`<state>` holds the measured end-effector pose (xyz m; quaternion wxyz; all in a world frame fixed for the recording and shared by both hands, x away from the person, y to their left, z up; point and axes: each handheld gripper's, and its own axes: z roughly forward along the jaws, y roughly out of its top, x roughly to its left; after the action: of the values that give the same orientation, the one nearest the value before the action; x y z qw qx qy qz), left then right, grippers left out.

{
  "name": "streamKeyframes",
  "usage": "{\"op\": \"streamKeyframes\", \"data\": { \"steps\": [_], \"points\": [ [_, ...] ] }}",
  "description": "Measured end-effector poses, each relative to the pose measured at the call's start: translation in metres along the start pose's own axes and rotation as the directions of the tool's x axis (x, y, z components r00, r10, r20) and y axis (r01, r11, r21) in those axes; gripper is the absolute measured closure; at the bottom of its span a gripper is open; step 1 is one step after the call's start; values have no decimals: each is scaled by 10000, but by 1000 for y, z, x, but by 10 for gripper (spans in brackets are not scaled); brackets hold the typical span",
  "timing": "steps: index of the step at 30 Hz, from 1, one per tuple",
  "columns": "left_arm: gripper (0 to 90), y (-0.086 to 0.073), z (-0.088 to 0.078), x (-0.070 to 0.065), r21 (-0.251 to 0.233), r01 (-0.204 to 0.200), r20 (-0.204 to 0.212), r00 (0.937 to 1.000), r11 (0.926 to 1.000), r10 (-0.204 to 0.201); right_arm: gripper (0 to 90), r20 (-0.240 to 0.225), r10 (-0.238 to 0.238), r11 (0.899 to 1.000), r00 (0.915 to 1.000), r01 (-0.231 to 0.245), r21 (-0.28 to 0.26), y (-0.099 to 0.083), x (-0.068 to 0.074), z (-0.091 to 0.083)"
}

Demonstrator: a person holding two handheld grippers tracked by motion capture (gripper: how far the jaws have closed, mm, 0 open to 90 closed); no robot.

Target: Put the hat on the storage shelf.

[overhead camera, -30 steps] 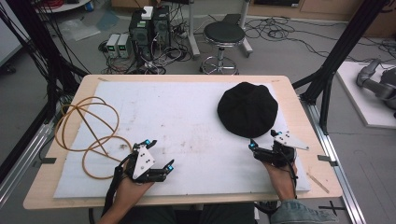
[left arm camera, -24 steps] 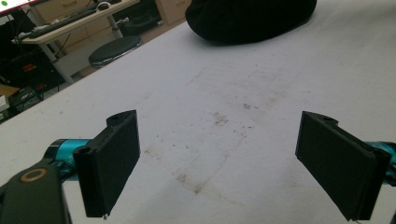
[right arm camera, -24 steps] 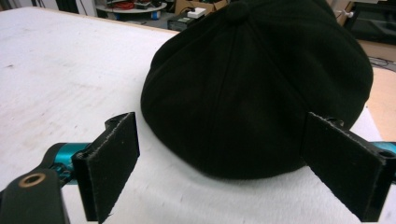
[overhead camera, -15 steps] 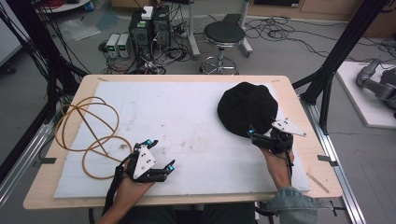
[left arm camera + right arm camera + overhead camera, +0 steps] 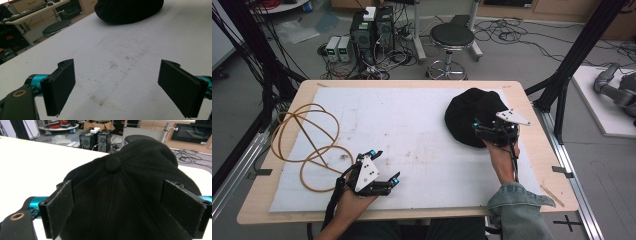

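over on the left the tan cord (image 5: pixel 307 137) lies looped on the white mat (image 5: pixel 412 115), untouched. the left gripper (image 5: pixel 379 172) rests near the front edge, jaws spread wide with nothing between them. to the right sits the black cap (image 5: pixel 472 115), crown up with its button (image 5: pixel 113 164) on top — the right gripper (image 5: pixel 486 131) is at its near edge, jaws gaping either side of the crown, not yet closed on it. it looks light and soft, likely to crumple — a pinch at a seam or the rim should hold best.
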<state>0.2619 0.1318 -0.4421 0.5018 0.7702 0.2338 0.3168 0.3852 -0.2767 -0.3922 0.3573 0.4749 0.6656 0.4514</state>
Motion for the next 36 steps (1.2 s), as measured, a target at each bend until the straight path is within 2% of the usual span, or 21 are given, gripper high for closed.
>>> {"op": "streamKeyframes", "data": {
  "steps": [5,11,14,15,17,21,23,25,31,36],
  "points": [
    [151,0,1,0,-29,21,51,10000,10000,-21,118,287,-109,9996,9995,117,-264,7,0,7],
    [153,0,2,-1,-11,-27,158,9999,10000,27,118,684,-209,9996,9974,222,-182,13,2,25],
    [153,0,2,-1,22,-14,168,9999,10000,13,118,694,-196,9997,9974,204,-113,15,4,30],
    [154,0,2,-1,17,-30,189,9998,10000,29,118,790,-375,9992,9962,386,-120,16,5,35],
    [155,0,2,-1,21,-25,198,9998,10000,24,119,902,-500,9987,9947,504,-13,15,6,39],
    [155,-1,2,0,19,10,204,9998,10000,-11,118,1036,-419,9990,9937,403,178,12,6,45],
    [155,-1,2,0,47,-41,223,9997,10000,40,119,1195,-636,9978,9908,610,260,11,6,49],
    [155,-1,2,0,19,-24,247,9997,10000,24,120,1194,-637,9976,9908,602,328,10,6,50],
    [156,0,2,-1,41,-40,244,9997,10000,39,195,1441,-614,9965,9876,524,652,7,4,55],
    [156,0,2,-1,41,-45,241,9997,10000,44,242,1400,-512,9956,9888,395,851,5,2,57]
  ]
}}
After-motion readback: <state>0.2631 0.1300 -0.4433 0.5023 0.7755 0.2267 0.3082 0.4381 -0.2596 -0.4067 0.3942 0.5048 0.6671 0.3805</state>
